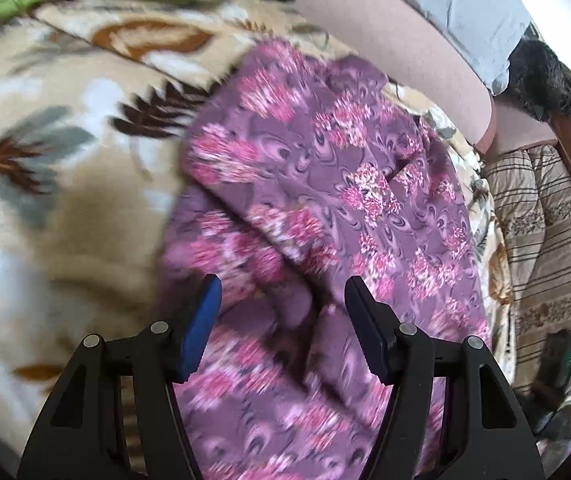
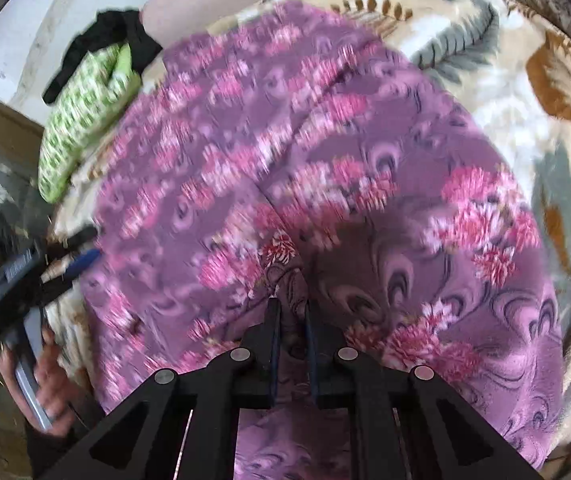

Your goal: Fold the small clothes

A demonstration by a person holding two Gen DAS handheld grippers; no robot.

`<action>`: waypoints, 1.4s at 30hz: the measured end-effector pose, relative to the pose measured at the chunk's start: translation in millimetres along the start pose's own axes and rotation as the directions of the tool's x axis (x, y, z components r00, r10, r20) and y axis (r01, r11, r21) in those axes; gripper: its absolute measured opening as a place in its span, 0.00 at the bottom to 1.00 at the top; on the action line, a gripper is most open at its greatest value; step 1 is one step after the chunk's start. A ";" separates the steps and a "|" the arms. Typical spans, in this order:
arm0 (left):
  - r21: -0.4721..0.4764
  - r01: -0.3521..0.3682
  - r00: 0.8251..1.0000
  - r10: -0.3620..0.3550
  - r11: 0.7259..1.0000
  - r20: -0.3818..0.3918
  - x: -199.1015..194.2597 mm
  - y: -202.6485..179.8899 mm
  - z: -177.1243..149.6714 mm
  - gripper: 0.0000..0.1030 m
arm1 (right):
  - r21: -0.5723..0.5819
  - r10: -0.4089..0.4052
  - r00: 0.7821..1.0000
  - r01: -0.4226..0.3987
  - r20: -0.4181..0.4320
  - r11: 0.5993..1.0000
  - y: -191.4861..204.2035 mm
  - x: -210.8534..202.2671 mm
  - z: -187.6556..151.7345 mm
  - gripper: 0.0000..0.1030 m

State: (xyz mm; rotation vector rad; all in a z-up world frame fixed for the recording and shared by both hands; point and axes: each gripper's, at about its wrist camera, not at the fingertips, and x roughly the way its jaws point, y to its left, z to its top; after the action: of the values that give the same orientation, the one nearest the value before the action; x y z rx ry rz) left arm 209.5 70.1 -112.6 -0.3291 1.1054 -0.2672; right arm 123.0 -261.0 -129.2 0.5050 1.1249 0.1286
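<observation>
We're barely started: the purple floral garment (image 1: pixel 325 184) lies rumpled and unfolded on the leaf-print blanket (image 1: pixel 65 200), our right gripper (image 2: pixel 291 312) pinching its edge, left gripper (image 1: pixel 281 300) hovering over it, jaws apart and empty.

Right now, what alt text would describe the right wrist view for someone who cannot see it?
Black tongs pinch a fold of purple flowered cloth spread over a leaf-patterned blanket. At left, a hand holds the other tongs, open, near a green cloth.
</observation>
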 end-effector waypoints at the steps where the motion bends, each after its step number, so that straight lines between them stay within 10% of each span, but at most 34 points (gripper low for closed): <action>1: 0.007 -0.017 1.000 0.017 1.000 0.013 -7.4 2.0 -5.6 0.62 | -0.010 -0.016 1.000 0.017 0.019 1.000 1.8 -4.1 0.8 0.19; 6: -0.030 -0.133 0.991 0.132 0.991 -0.032 -28.3 22.3 -56.5 0.62 | 0.020 -0.026 0.993 0.024 0.112 1.000 -11.3 -34.0 -0.3 0.39; 8: -0.035 -0.150 0.987 0.147 0.988 -0.064 -29.2 25.2 -71.9 0.62 | 0.031 -0.070 0.981 0.065 0.183 0.997 -17.9 -58.4 -2.8 0.70; 10: -0.020 -0.166 0.982 0.164 0.986 -0.089 -34.1 23.4 -84.3 0.62 | 0.050 -0.102 0.968 0.093 0.230 0.994 -28.0 -76.9 -7.9 0.77; 17: -0.037 -0.133 0.987 0.129 0.990 -0.097 -56.1 25.3 -112.8 0.62 | 0.216 -0.126 0.981 0.093 0.144 0.972 -83.9 -91.5 -31.1 0.76; 20: -0.052 -0.128 0.978 0.118 0.990 -0.171 -41.3 24.6 -124.0 0.62 | 0.217 -0.125 0.991 0.113 0.043 0.970 -86.3 -74.6 -36.6 0.56; 25: -0.007 -0.139 0.978 0.136 0.990 -0.161 -37.5 13.0 -135.3 0.62 | 0.245 -0.196 0.981 0.187 0.012 0.951 -91.2 -70.4 -38.8 0.51; 36: -0.084 -0.123 0.991 0.118 0.989 -0.059 -57.5 27.2 -136.2 0.62 | 0.354 -0.005 0.990 -0.045 0.138 0.934 -117.4 -96.7 -52.9 0.51; 42: -0.126 -0.124 0.986 0.107 0.984 -0.131 -40.9 43.1 -136.8 0.62 | 0.362 -0.084 0.993 0.047 0.088 0.931 -113.8 -87.1 -51.5 0.51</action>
State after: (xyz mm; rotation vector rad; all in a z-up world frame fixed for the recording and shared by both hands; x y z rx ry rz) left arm 70.5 107.7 -151.5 -0.3697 1.2631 -0.1111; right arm 22.0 -374.9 -125.2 0.7902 1.0674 -0.1648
